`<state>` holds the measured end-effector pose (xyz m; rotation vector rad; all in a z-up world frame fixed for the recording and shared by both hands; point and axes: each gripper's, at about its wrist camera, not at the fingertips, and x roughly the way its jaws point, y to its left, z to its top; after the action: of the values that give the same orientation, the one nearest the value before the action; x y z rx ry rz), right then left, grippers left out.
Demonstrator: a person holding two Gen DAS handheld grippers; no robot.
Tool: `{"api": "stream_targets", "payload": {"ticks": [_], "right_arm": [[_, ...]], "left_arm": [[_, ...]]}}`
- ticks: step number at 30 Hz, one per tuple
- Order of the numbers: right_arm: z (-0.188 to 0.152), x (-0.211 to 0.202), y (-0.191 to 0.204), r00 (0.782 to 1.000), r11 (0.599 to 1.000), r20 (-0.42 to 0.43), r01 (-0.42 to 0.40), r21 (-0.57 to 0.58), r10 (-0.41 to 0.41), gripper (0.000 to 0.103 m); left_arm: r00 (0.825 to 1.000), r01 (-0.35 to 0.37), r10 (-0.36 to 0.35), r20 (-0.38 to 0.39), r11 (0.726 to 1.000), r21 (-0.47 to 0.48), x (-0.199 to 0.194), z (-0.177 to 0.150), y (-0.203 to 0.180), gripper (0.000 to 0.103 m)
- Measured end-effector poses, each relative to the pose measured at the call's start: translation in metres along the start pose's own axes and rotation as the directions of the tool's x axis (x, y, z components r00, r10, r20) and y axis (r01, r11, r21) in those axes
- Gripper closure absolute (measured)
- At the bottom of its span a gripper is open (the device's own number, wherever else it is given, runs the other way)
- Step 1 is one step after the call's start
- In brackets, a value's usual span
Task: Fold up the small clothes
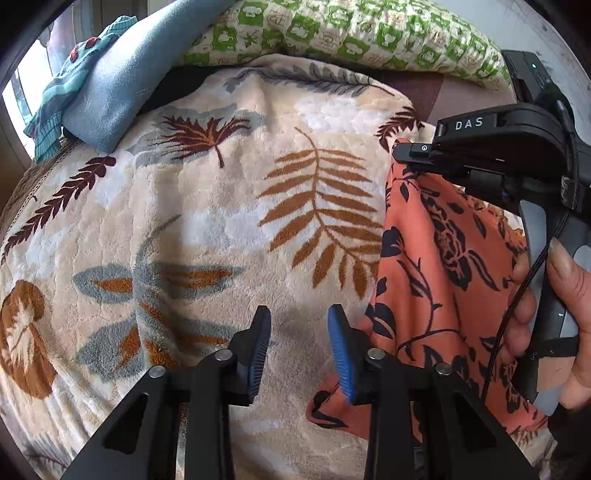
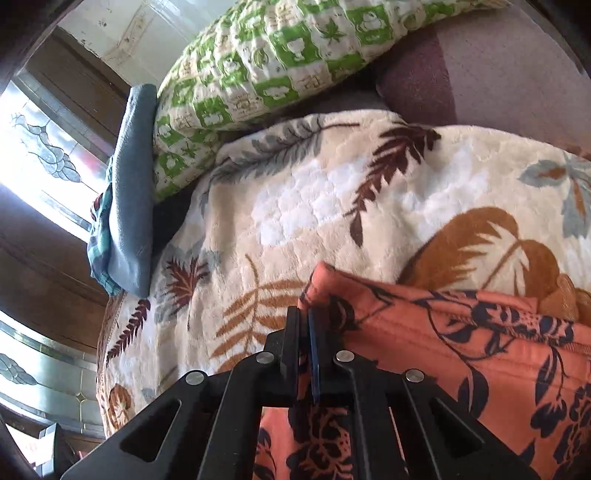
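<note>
An orange garment with a dark floral print [image 1: 436, 266] hangs at the right of the left wrist view over a cream leaf-patterned blanket [image 1: 221, 229]. My right gripper [image 1: 399, 152] is shut on its top edge and holds it up; in the right wrist view the gripper [image 2: 304, 314] pinches the garment [image 2: 461, 343] near a corner. My left gripper [image 1: 299, 332] is open, just left of the garment's lower edge, with its right blue pad [image 1: 341, 354] close beside the cloth.
A folded blue cloth [image 1: 110, 85] and a teal patterned garment [image 1: 55, 99] lie at the blanket's far left. A green-and-white checked pillow [image 1: 351, 33] lies along the back. A window [image 2: 40, 158] is at the left in the right wrist view.
</note>
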<state>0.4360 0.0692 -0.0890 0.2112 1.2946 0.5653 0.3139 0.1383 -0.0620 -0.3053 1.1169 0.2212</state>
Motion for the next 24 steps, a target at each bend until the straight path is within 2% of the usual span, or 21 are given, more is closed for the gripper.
{"api": "stream_targets", "payload": {"ticks": [1,2,4,6,7,10,12,15,16,18,21,22,24], "right_arm": [[0.000,0.013,-0.003,0.998,1.000,-0.050,0.030,-0.006,-0.030,0.099],[-0.001,0.017,-0.006,0.998,1.000,-0.060,0.022,0.000,-0.022,0.100],[0.000,0.000,-0.008,0.999,0.999,-0.004,-0.044,0.028,0.044,0.094],[0.001,-0.024,-0.015,0.995,0.995,0.062,-0.077,0.058,0.073,0.091],[0.002,-0.035,-0.020,0.994,0.995,0.083,-0.075,0.069,0.070,0.085],[-0.001,-0.062,-0.033,0.994,0.997,0.109,-0.017,0.072,0.010,0.067],[-0.006,-0.070,-0.042,0.996,0.997,0.091,0.016,0.074,-0.023,0.065],[-0.015,-0.076,-0.051,0.997,0.996,0.062,0.037,0.086,-0.043,0.061],[-0.019,-0.078,-0.053,0.997,0.996,0.058,0.044,0.082,-0.049,0.060],[-0.022,-0.078,-0.054,0.996,0.995,0.054,0.060,0.081,-0.065,0.058],[-0.022,-0.072,-0.053,0.997,0.994,0.043,0.052,0.098,-0.056,0.052],[-0.020,-0.069,-0.050,0.998,0.994,0.033,0.045,0.097,-0.049,0.050],[-0.016,-0.061,-0.040,0.999,0.997,0.018,0.040,0.069,-0.041,0.049]], "left_arm": [[1.000,-0.018,0.019,-0.024,1.000,0.010,0.008,-0.001,-0.002,0.076],[0.999,-0.038,0.039,-0.023,0.999,0.019,0.011,-0.002,-0.005,0.077],[0.999,-0.049,0.049,-0.004,0.998,0.034,0.008,-0.001,-0.010,0.078],[1.000,0.010,-0.010,-0.021,1.000,-0.015,0.003,0.001,-0.002,0.078],[0.999,0.046,-0.048,-0.025,0.997,-0.060,0.000,0.002,0.006,0.078],[0.993,0.119,-0.122,-0.004,0.976,-0.184,-0.010,0.005,0.033,0.078],[0.990,0.132,-0.140,-0.014,0.959,-0.250,-0.014,0.003,0.047,0.077],[0.983,0.152,-0.180,-0.041,0.916,-0.371,-0.017,-0.014,0.058,0.070],[0.979,0.155,-0.192,-0.060,0.909,-0.386,-0.016,-0.019,0.054,0.064],[0.969,0.190,-0.235,-0.072,0.904,-0.383,-0.016,-0.025,0.043,0.063],[0.975,0.186,-0.216,-0.044,0.914,-0.362,-0.023,-0.028,0.033,0.062],[0.975,0.189,-0.218,-0.037,0.908,-0.374,-0.025,-0.029,0.035,0.062],[0.970,0.211,-0.244,-0.019,0.871,-0.443,-0.032,-0.039,0.042,0.061]]}}
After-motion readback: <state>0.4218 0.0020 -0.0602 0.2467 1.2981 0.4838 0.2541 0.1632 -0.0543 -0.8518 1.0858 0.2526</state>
